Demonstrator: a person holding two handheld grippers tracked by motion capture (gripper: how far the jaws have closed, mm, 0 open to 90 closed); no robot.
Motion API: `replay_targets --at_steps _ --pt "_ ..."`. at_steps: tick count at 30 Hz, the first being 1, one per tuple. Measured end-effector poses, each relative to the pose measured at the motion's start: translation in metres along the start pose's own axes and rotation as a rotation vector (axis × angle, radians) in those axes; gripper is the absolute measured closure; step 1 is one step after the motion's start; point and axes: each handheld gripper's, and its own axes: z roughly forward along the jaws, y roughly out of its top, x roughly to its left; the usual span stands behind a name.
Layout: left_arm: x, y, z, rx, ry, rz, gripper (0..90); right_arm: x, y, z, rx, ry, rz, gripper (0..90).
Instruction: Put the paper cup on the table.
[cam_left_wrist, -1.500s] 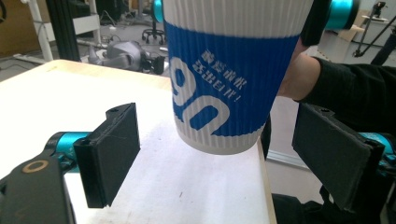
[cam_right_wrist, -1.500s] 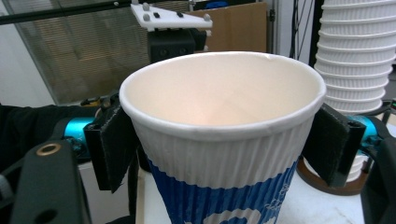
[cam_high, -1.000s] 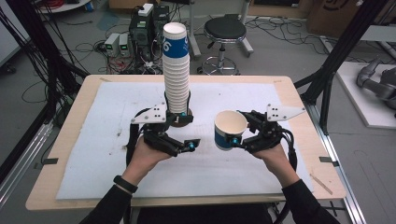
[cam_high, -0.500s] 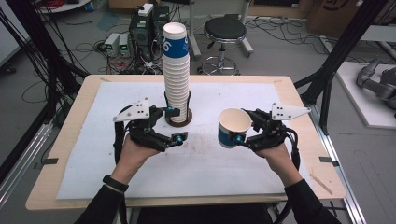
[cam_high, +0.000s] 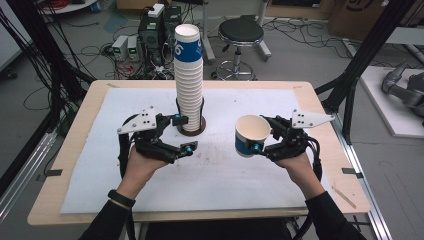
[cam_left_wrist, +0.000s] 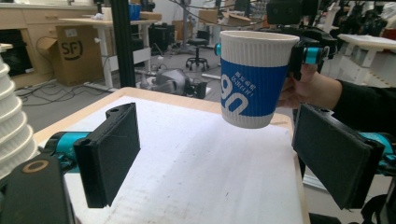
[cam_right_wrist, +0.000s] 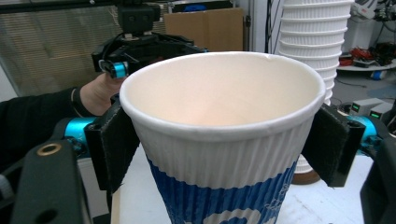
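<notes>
Two tongs: left tongs (cam_high: 186, 134) now off cup stack (cam_high: 189, 80), empty, right tongs (cam_high: 264, 136) clamping cup (cam_high: 251, 135).

A robotics lab: cable tangles (cam_high: 55, 60), electronics boxes (cam_high: 125, 47), cardboard cartons (cam_left_wrist: 70, 51).

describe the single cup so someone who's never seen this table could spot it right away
Start at the white mat on the wooden table. Right of the tall cup stack, the right gripper holds one paper cup above the mat. It alone is separate, open-mouthed, blue-banded.
</notes>
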Motion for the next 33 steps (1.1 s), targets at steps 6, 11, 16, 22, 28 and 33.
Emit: replay_targets --at_steps 6,11,16,22,28,33 --pt "-0.002 -0.005 -0.009 -0.004 0.015 -0.001 15.1 0.001 0.0 -0.001 0.006 -0.012 -0.01 20.3" --pt "0.001 -0.008 -0.016 -0.013 0.034 -0.005 15.1 0.0 0.0 -0.003 0.008 -0.023 -0.011 20.3" --pt "0.004 -0.011 -0.019 -0.015 0.042 -0.015 15.1 -0.003 -0.001 -0.004 0.012 -0.049 -0.021 20.3" --pt "0.004 -0.015 -0.019 -0.011 0.056 -0.013 15.1 -0.007 -0.001 -0.008 0.008 -0.096 -0.039 20.2" --pt "0.003 -0.019 -0.019 -0.005 0.064 -0.017 15.2 -0.015 -0.004 -0.013 0.004 -0.148 -0.039 20.2" --pt "0.004 -0.022 -0.02 -0.005 0.068 -0.019 15.2 -0.02 -0.008 -0.017 0.01 -0.175 -0.023 20.2"
